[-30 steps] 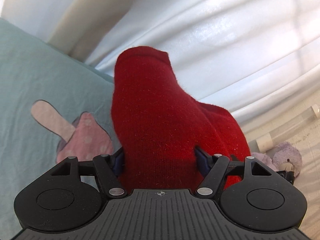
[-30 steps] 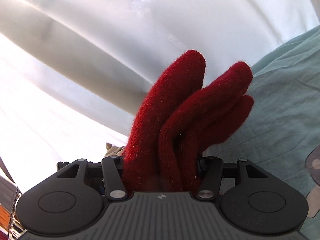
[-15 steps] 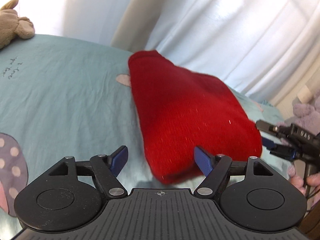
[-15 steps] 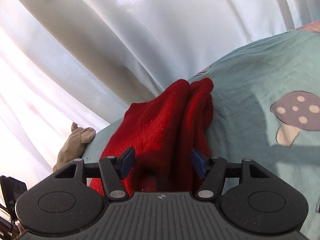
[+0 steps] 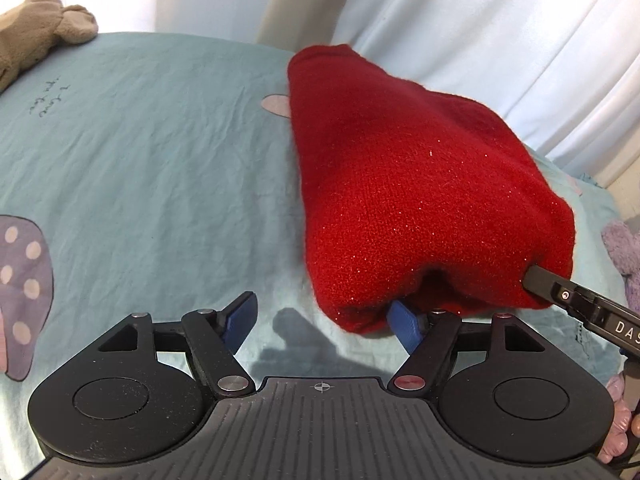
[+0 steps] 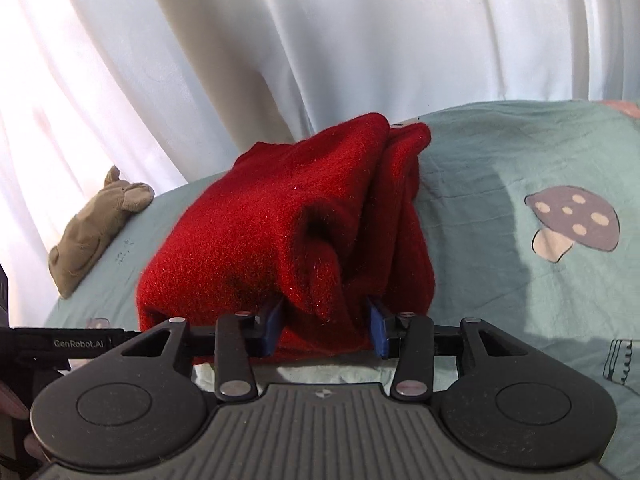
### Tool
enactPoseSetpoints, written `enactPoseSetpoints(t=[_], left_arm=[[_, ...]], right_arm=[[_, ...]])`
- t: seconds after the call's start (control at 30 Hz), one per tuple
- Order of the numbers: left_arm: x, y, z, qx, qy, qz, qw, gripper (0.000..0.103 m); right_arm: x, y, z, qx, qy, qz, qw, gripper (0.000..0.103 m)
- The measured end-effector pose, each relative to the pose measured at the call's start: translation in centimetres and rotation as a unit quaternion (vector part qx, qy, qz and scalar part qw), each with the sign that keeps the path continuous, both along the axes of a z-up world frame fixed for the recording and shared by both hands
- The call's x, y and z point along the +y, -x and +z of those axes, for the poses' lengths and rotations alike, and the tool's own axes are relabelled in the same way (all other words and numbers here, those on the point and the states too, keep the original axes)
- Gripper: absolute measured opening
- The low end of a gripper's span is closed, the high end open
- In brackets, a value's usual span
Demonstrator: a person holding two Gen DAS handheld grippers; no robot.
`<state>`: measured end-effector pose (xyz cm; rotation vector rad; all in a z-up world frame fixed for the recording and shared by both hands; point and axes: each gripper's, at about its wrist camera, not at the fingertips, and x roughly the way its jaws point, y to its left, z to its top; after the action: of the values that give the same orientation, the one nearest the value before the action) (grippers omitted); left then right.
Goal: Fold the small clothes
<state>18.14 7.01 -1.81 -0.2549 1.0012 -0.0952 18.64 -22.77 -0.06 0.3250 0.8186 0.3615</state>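
The right claw (image 6: 325,326) has just been closing, and its blue pads (image 6: 378,330) now press on a bunched fold at the near end of the red knit (image 6: 280,232) — the cloth fills the gap between them. In the left wrist view the same claw's black finger meets the knit's near right corner.

The left claw (image 5: 324,320) stands wide, holding nothing: its left pad (image 5: 240,320) hangs over bare sheet, while its right pad (image 5: 404,320) sits tucked under the knit's near hem, touching it.

The knit lies folded in a thick bundle on the bed (image 5: 140,160), running from the claws back toward the far edge, where its narrow end nearly reaches the white curtain (image 6: 320,40). The sheet is pale teal and creased, printed with mushrooms (image 6: 572,220) — one lies to the right of the knit in the right wrist view.

A tan plush toy (image 5: 36,36) lies at the far left corner of the bed, well apart from the knit. A lilac plush (image 5: 624,264) shows at the bed's right edge.
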Motion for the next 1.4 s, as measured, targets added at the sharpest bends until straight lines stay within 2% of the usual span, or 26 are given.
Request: enactPoseSetpoints(t=[0.07, 0.13, 0.2, 0.23, 0.27, 0.4, 0.5, 0.57, 0.67, 0.73, 0.8, 0.87, 0.97, 1.0, 1.07, 1.13, 1.17, 1.23, 1.3, 1.4], left_arm=[[-0.1, -0.1, 0.0, 0.002, 0.0, 0.005, 1.0, 0.076], [-0.1, -0.2, -0.1, 0.006, 0.001, 0.011, 0.9999, 0.076], [-0.1, -0.3, -0.1, 0.007, 0.0, 0.011, 0.9999, 0.075], [-0.1, -0.2, 0.0, 0.007, -0.004, 0.01, 0.9999, 0.075], [-0.1, -0.2, 0.1, 0.005, -0.009, 0.011, 0.9999, 0.075], [0.3, 0.0, 0.2, 0.007, -0.009, 0.013, 0.9999, 0.077], [1.0, 0.5, 0.5, 0.014, -0.01, 0.017, 0.9997, 0.08], [1.9, 1.3, 1.3, 0.005, -0.026, 0.025, 0.9993, 0.079], [3.7, 2.0, 3.3, -0.024, -0.059, 0.055, 0.9964, 0.081], [4.6, 1.7, 4.7, -0.051, -0.057, 0.077, 0.9941, 0.084], [4.6, 0.4, 5.5, -0.066, -0.051, 0.082, 0.9932, 0.085], [3.3, -0.9, 6.0, -0.074, -0.055, 0.073, 0.9931, 0.085], [0.5, -2.9, 6.6, -0.103, -0.08, 0.037, 0.9908, 0.085], [-0.3, -3.7, 6.7, -0.109, -0.093, 0.035, 0.989, 0.085], [-1.3, -5.5, 7.0, -0.126, -0.094, 0.037, 0.987, 0.085], [-1.6, -7.4, 6.9, -0.133, -0.091, 0.073, 0.9843, 0.093], [-1.7, -8.2, 6.5, -0.136, -0.093, 0.09, 0.9822, 0.094], [-2.3, -9.9, 5.5, -0.12, -0.098, 0.093, 0.9835, 0.093], [-2.6, -11.1, 4.7, -0.116, -0.092, 0.091, 0.9848, 0.093], [-2.5, -12.7, 3.7, -0.123, -0.072, 0.124, 0.982, 0.095]], right_arm=[[0.4, -0.1, -0.1, -0.004, 0.005, 0.012, 1.0, 0.049], [0.6, -0.2, -0.1, -0.01, 0.004, 0.017, 1.0, 0.051], [0.6, -0.1, 0.0, -0.02, 0.008, 0.016, 1.0, 0.042], [0.6, 0.0, 0.2, -0.03, 0.01, 0.018, 0.999, 0.024], [0.7, 0.3, 0.7, -0.045, 0.015, 0.021, 0.999, 0.011], [0.6, 1.0, 2.4, -0.085, 0.055, 0.005, 0.995, 0.011], [0.5, 0.4, 1.4, -0.05, 0.104, -0.018, 0.993, 0.014], [-0.3, 0.5, 1.0, -0.027, 0.112, -0.033, 0.993, 0.033], [-1.2, 1.2, 2.4, -0.045, 0.141, -0.054, 0.987, 0.037], [-1.8, 1.0, 3.7, -0.058, 0.167, -0.083, 0.981, 0.037], [-2.2, 0.4, 5.1, -0.086, 0.145, -0.098, 0.981, 0.037], [-1.1, -0.7, 6.0, -0.096, 0.125, -0.08, 0.984, 0.037], [2.3, -2.4, 6.3, -0.118, 0.146, -0.028, 0.982, 0.037], [3.5, -3.2, 6.3, -0.123, 0.163, -0.018, 0.979, 0.037], [5.2, -4.7, 6.5, -0.137, 0.167, -0.012, 0.976, 0.036], [6.1, -6.4, 7.0, -0.155, 0.144, -0.025, 0.977, 0.038], [6.2, -7.1, 7.1, -0.162, 0.13, -0.036, 0.978, 0.042], [6.5, -8.8, 6.9, -0.169, 0.108, -0.068, 0.977, 0.053], [7.0, -10.4, 6.1, -0.178, 0.112, -0.083, 0.974, 0.056], [7.4, -12.2, 5.0, -0.178, 0.125, -0.099, 0.971, 0.057]])
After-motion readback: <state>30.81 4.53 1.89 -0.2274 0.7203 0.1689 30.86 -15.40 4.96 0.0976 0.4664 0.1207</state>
